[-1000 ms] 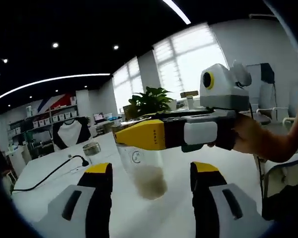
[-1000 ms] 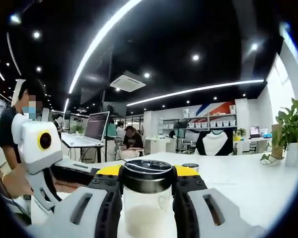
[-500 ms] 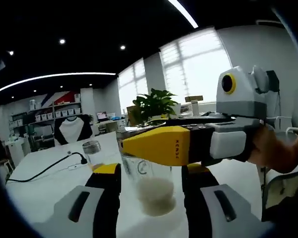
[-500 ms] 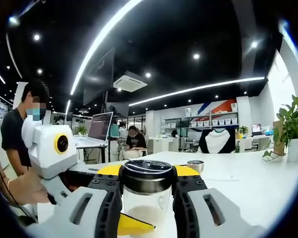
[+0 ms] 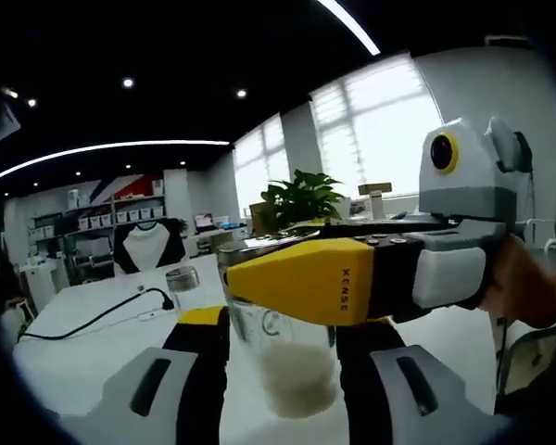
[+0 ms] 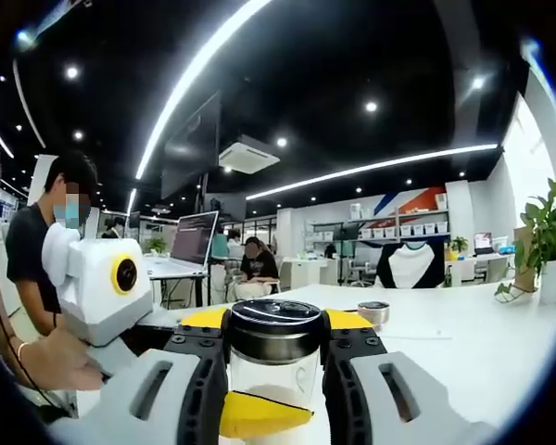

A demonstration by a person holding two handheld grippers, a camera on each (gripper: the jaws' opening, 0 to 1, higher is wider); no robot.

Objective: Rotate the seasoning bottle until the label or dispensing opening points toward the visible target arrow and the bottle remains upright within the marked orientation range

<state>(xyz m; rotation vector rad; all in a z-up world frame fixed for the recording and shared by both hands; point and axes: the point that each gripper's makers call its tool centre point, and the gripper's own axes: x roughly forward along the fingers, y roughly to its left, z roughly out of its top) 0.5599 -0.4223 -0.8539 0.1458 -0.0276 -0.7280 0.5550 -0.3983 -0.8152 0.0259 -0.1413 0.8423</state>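
- Two grippers meet at one clear seasoning bottle [image 6: 274,357], upright, black-capped, holding pale granules.
- Right gripper [image 6: 274,371] fingers clamp its cap.
- Left gripper [image 5: 283,371] fingers flank its glass; whether they touch it cannot be told.

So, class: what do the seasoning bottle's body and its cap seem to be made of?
The body of the seasoning bottle looks like clear glass or hard plastic: the pale grains inside show through it. Its cap looks like dark, glossy plastic or metal with a shiny rim; which one is unclear.
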